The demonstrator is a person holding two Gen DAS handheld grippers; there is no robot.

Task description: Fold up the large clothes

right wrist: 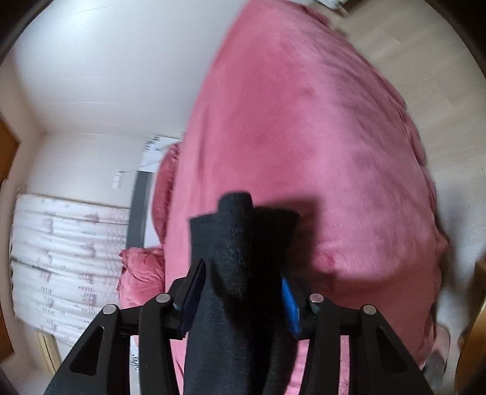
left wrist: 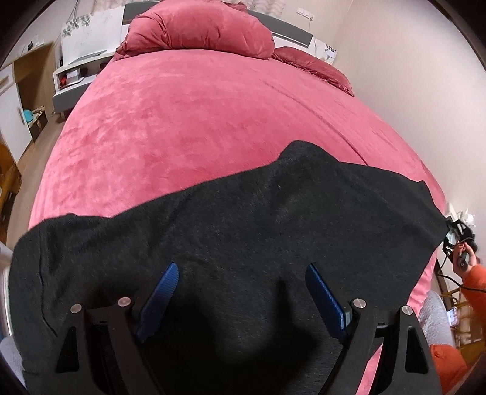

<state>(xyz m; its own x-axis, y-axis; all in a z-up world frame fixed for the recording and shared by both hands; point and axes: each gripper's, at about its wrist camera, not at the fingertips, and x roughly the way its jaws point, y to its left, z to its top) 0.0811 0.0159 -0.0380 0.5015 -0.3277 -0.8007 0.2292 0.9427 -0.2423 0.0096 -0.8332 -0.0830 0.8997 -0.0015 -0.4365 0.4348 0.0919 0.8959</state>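
Note:
A large black fuzzy garment (left wrist: 243,231) lies spread across the near end of the pink bed (left wrist: 188,121). My left gripper (left wrist: 241,273) is open just above the garment, its blue pads (left wrist: 161,297) wide apart with nothing between them. In the right wrist view my right gripper (right wrist: 241,273) is shut on a bunched fold of the same black garment (right wrist: 243,243), which sticks out past the fingers and hangs down below them over the bed (right wrist: 303,121). In the left wrist view the right gripper (left wrist: 458,240) shows at the far right edge, off the bed, in the person's hand.
A pink pillow (left wrist: 200,27) and folded pink duvet (left wrist: 313,65) lie at the head of the bed. A white bedside cabinet (left wrist: 76,73) stands at the far left. Walls and a white curtain (right wrist: 70,258) flank the bed.

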